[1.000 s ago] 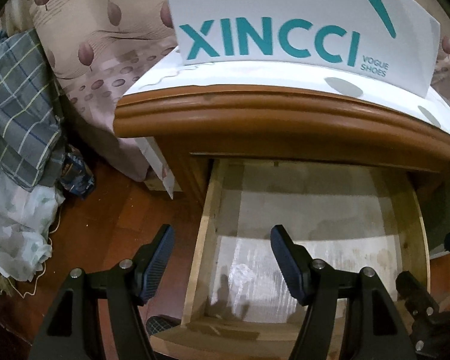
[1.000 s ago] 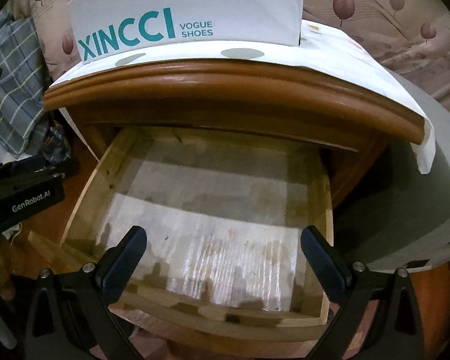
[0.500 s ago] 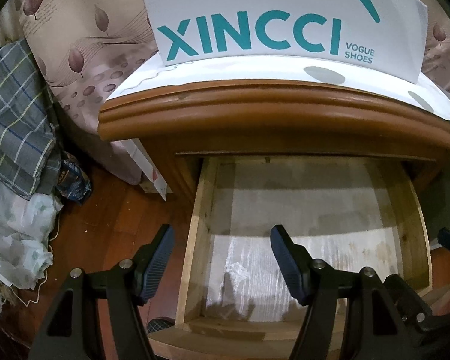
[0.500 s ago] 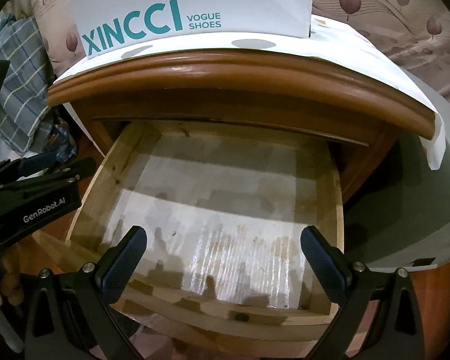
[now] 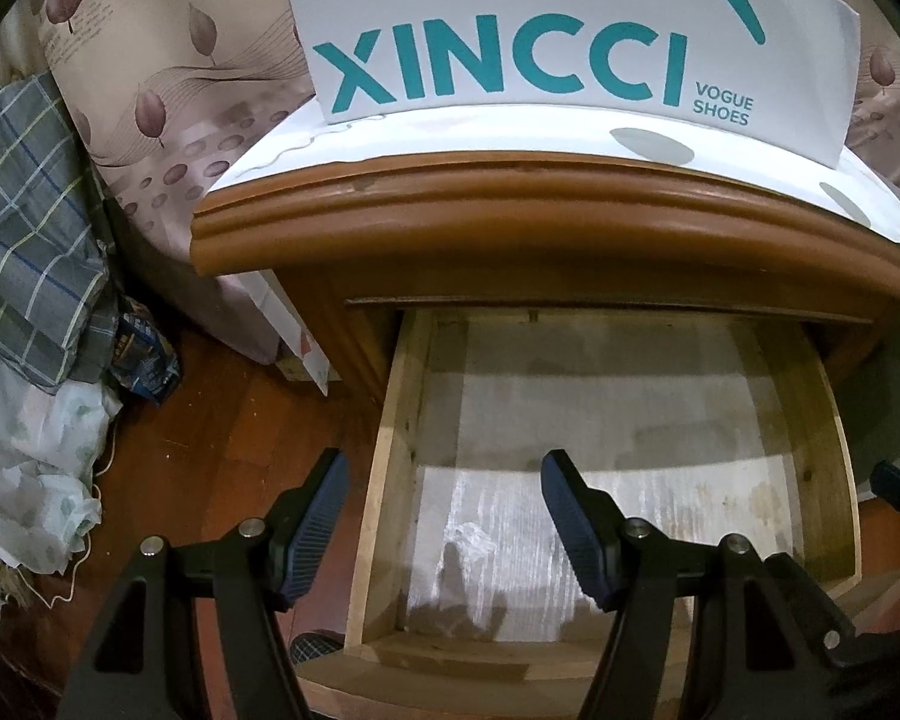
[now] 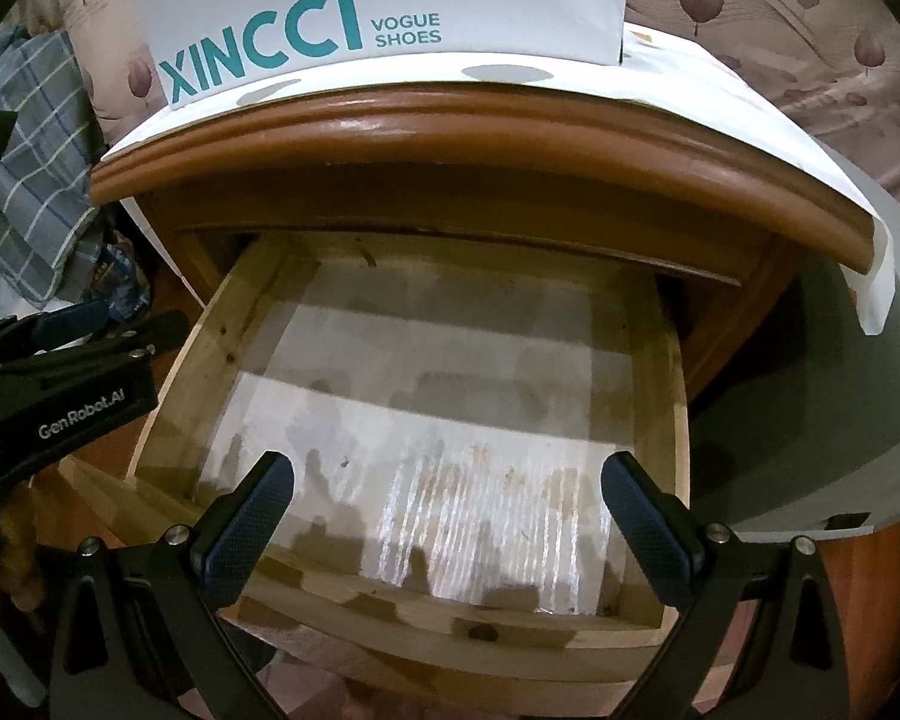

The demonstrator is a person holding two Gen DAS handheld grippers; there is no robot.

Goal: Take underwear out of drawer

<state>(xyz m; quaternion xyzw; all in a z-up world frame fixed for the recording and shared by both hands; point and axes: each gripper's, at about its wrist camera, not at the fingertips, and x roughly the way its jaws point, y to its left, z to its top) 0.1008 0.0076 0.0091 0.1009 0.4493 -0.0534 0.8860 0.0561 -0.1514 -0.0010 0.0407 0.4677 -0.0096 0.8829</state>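
Observation:
The wooden drawer [image 5: 390, 480] of a brown nightstand [image 5: 510, 222] stands pulled out; it also shows in the right wrist view [image 6: 660, 420]. Its floor is lined with pale paper and holds no underwear that I can see. My left gripper [image 5: 444, 525] is open and empty, above the drawer's left wall. My right gripper [image 6: 447, 519] is open and empty, above the drawer's front part. The left gripper's body shows at the left of the right wrist view [image 6: 60, 384].
A white XINCCI shoe box [image 5: 570, 30] sits on white paper on the nightstand top. A leaf-patterned bed [image 5: 150, 90] lies behind. Plaid cloth [image 5: 24, 210] and white fabric [image 5: 24, 480] pile on the wooden floor [image 5: 210, 450] to the left. A grey object [image 6: 810, 420] stands to the right.
Both views shifted slightly; the left gripper drifted left then back right. Both grippers stay open and empty and the drawer stays open.

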